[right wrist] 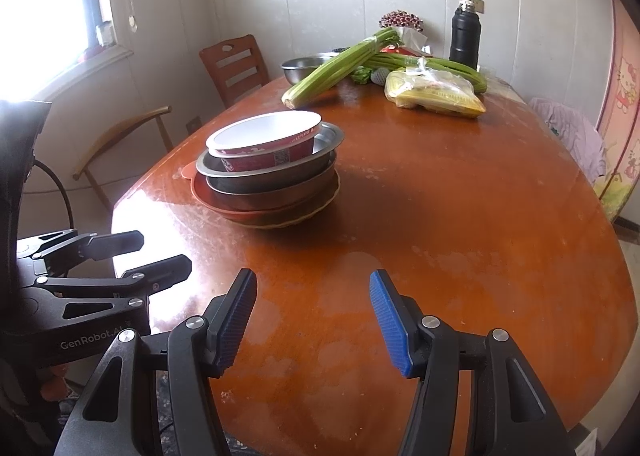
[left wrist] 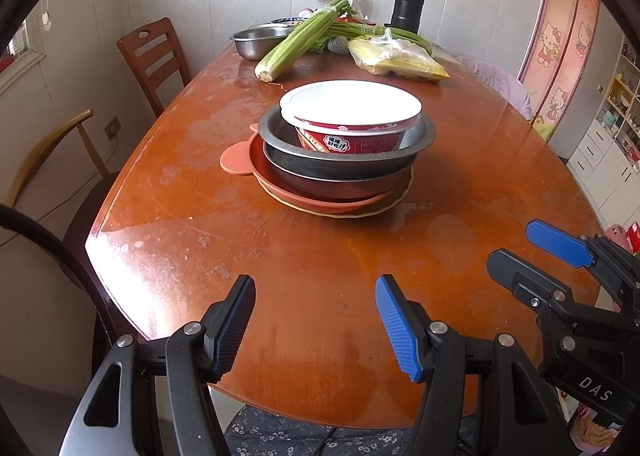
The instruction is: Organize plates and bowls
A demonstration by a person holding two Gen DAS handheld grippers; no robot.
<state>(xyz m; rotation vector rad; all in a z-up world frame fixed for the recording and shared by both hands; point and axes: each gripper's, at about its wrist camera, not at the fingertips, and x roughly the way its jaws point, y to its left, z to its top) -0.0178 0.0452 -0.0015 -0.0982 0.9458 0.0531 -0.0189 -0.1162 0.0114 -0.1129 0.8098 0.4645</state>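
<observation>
A stack of dishes stands mid-table: a red-and-white paper bowl (left wrist: 350,116) (right wrist: 264,140) nested in a metal bowl (left wrist: 346,152) (right wrist: 272,172), on a salmon-pink plate with ear-shaped tabs (left wrist: 240,162) (right wrist: 208,196), on a yellowish plate (left wrist: 380,210) (right wrist: 304,216). My left gripper (left wrist: 316,326) (right wrist: 160,252) hovers open over the near table edge, well short of the stack, nothing between its fingers. Beside it on the right, my right gripper (right wrist: 314,320) (left wrist: 516,250) is open too and empty.
On the far end of the wooden table (left wrist: 320,256) lie celery (left wrist: 304,38), a steel bowl (left wrist: 260,42), a bagged yellow item (left wrist: 396,58) and a black flask (left wrist: 408,8). Two chairs (left wrist: 154,56) stand at the left; a white cabinet (left wrist: 608,160) stands right.
</observation>
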